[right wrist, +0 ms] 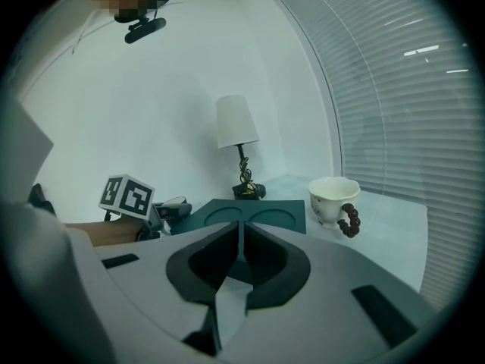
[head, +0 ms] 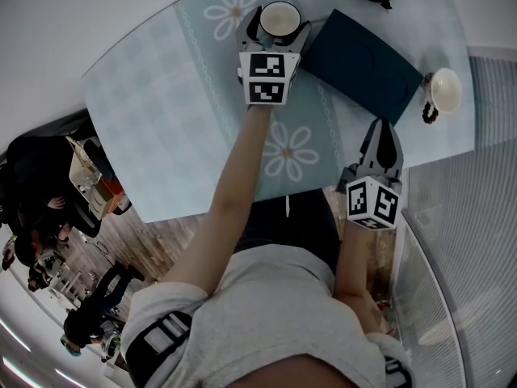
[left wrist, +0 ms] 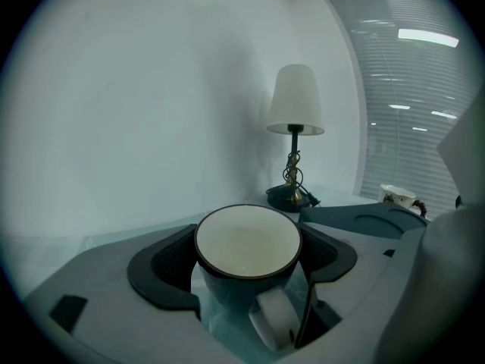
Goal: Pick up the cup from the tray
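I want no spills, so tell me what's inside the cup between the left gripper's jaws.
The cup shows a bare white interior, nothing in it. Its near rim hides the near inner wall in the left gripper view.

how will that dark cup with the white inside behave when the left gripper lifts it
The dark glazed cup looks rigid, probably ceramic, so breakable if dropped. Its glossy round wall may slip or swivel between the pads of the left gripper. It looks empty, so likely light.
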A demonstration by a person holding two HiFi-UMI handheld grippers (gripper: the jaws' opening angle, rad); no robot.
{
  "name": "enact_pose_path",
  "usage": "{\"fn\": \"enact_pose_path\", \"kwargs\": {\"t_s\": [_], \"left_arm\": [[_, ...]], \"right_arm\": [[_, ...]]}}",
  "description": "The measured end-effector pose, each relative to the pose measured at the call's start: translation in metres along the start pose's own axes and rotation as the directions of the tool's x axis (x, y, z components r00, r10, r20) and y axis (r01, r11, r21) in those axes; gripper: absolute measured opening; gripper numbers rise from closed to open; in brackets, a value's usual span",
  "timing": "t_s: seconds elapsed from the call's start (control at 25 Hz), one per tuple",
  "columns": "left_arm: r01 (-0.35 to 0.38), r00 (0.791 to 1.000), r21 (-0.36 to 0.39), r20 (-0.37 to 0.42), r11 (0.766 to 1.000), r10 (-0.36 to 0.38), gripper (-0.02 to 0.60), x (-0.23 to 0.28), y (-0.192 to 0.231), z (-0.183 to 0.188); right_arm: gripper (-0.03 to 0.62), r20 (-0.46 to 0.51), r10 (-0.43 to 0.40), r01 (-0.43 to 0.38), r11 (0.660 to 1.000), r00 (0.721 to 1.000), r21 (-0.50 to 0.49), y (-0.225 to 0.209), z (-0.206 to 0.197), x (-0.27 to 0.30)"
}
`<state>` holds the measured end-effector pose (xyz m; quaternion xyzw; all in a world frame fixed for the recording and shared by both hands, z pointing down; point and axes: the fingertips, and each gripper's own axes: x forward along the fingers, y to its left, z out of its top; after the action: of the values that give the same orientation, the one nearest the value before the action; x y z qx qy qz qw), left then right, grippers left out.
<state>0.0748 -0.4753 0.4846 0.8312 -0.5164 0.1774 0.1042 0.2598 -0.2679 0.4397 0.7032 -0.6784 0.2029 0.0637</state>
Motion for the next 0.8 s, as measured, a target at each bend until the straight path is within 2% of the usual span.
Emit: {"fn": "enact_pose_path", "kwargs": {"t_s": [0.36,0.44,0.56,0.68,0.72,0.8], "left_arm": [[-0.044,0.996,0.006,0.072,0.999,0.043,0.405,-0.054,0.006,0.02],[-0.038,0.996,0.007,0.087,0.999,0.037,0.382,-0.068,0.0,0.024],[-0.029,0.991,0.005,0.134,1.0,0.028,0.228,-0.091,-0.015,0.034],[-0.04,0.986,0.054,0.166,0.998,0.031,0.07,-0.112,-0.032,0.042],[-0.036,0.985,0.063,0.17,0.997,0.024,0.044,-0.117,-0.039,0.043],[-0.01,0.985,0.059,0.172,0.998,0.0,0.031,-0.127,-0.053,0.043]], "right_arm": [[0.017,0.043,0.044,-0.044,0.999,0.998,-0.013,0.021,0.018,0.007],[0.011,0.048,0.05,-0.049,0.999,0.998,-0.015,0.025,0.021,0.008],[0.008,0.059,0.053,-0.052,0.998,0.997,-0.019,0.031,0.025,0.007],[0.008,0.071,0.049,-0.048,0.999,0.996,-0.026,0.035,0.028,0.003],[0.008,0.074,0.049,-0.047,0.998,0.996,-0.029,0.036,0.029,0.001],[0.008,0.081,0.047,-0.044,0.998,0.996,-0.034,0.038,0.032,-0.003]]}}
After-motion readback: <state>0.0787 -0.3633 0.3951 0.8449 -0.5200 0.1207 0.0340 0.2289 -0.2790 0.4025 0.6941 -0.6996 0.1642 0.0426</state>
